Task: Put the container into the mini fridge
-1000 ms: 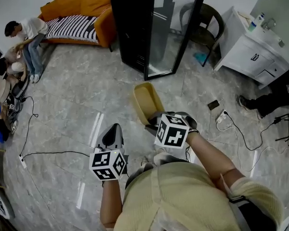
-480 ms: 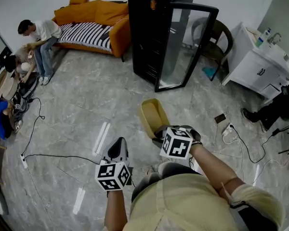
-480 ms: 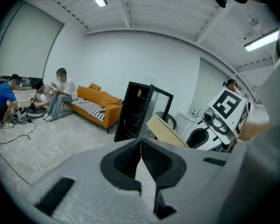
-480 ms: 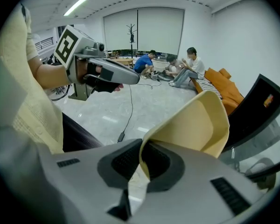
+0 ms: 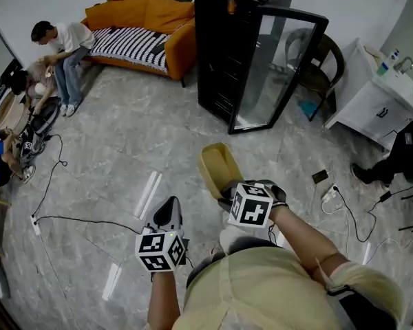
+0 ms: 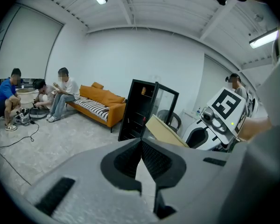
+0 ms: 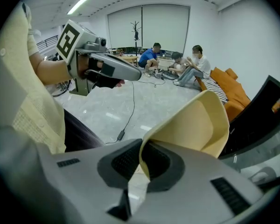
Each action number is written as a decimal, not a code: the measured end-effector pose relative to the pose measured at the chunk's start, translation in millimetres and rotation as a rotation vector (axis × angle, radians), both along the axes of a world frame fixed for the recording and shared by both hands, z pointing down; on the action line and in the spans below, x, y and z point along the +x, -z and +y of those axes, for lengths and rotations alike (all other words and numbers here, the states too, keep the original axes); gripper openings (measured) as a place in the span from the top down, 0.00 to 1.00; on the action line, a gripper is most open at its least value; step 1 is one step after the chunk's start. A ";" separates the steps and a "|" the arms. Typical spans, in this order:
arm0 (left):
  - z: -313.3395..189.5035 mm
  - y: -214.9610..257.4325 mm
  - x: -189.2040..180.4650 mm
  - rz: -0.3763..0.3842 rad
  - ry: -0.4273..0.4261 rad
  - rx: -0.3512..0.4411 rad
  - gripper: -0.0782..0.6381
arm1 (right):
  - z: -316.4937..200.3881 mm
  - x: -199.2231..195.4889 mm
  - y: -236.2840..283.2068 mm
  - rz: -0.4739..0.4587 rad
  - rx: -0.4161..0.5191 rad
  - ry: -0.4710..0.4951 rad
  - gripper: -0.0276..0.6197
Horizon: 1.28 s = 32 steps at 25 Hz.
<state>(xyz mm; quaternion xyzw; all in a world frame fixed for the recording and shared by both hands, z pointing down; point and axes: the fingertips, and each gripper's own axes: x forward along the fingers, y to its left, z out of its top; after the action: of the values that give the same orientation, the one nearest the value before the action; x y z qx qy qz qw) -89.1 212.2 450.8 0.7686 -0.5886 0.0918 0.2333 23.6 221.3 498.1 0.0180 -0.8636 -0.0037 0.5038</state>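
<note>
Grey marble floor (image 5: 117,136) fills the room, with an orange sofa (image 5: 148,23) at 11 o'clock and the black fridge (image 5: 227,43) at 12 to 1 o'clock, its glass door (image 5: 282,67) swung open. Over the last second the fridge has slid down the head view and grown a little, while the container (image 5: 217,165) has kept its place ahead of me. I read that as the carry closing on the fridge, though the two are still well apart and the approach is not finished. The right gripper (image 5: 226,188) is clenched on the container's near rim. In the right gripper view the tan wall runs straight between the pads, and the tub tilts up and away toward 12 o'clock. It hangs in the air over the floor, aimed at the open front. My right forearm reaches forward from 5 o'clock, marker cube on top. The left gripper (image 5: 166,208) sits at 8 o'clock of the right one, lower and held back, pointing to 12 o'clock. Its jaws are pressed together on nothing and it takes no part in the carry.
</note>
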 end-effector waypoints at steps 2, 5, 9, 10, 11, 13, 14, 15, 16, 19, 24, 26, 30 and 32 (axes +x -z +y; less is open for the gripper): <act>-14.4 2.5 0.0 -0.017 0.011 0.011 0.86 | -12.8 -1.0 -2.5 -0.001 -0.004 0.015 0.91; -39.4 3.0 2.4 -0.039 0.012 0.018 0.86 | -32.5 -1.5 -7.0 -0.003 -0.010 0.035 0.91; -71.9 1.7 12.4 -0.060 -0.014 0.018 0.86 | -56.1 2.0 -12.3 -0.002 -0.020 0.065 0.91; -79.6 1.8 15.7 -0.066 -0.021 0.019 0.86 | -63.0 3.6 -13.3 -0.001 -0.021 0.071 0.91; -87.1 1.5 19.3 -0.069 -0.027 0.016 0.86 | -70.0 5.3 -14.0 0.000 -0.022 0.075 0.91; -100.5 -0.7 26.1 -0.064 -0.031 0.000 0.86 | -82.3 8.5 -14.3 -0.003 -0.026 0.086 0.91; -106.4 -2.2 28.8 -0.057 -0.029 -0.010 0.86 | -87.3 9.7 -14.2 -0.006 -0.029 0.093 0.91; -112.1 -3.5 31.0 -0.050 -0.023 -0.019 0.86 | -91.8 10.6 -14.1 -0.010 -0.031 0.101 0.91; -117.6 -4.5 32.6 -0.045 -0.015 -0.026 0.86 | -96.2 11.4 -14.1 -0.013 -0.032 0.109 0.91; -132.9 -6.2 37.2 -0.049 0.001 -0.037 0.86 | -109.7 13.9 -15.3 -0.020 -0.038 0.124 0.91; -147.9 -6.4 36.0 -0.087 -0.011 -0.043 0.86 | -123.7 12.2 -16.6 -0.026 -0.057 0.127 0.91; -155.1 -4.9 32.6 -0.085 -0.007 -0.040 0.86 | -131.4 9.4 -17.2 -0.020 -0.058 0.129 0.91; -170.6 -13.3 27.1 -0.085 -0.016 -0.056 0.86 | -142.1 2.5 -20.9 -0.007 -0.070 0.134 0.91; -181.2 -18.2 21.9 -0.083 -0.028 -0.061 0.86 | -147.9 -2.0 -24.0 0.004 -0.078 0.134 0.91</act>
<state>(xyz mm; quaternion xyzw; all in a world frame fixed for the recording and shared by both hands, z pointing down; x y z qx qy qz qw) -67.2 31.1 469.0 0.7649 -0.5837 0.1448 0.2308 21.6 73.5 522.1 -0.0596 -0.8614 -0.0040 0.5044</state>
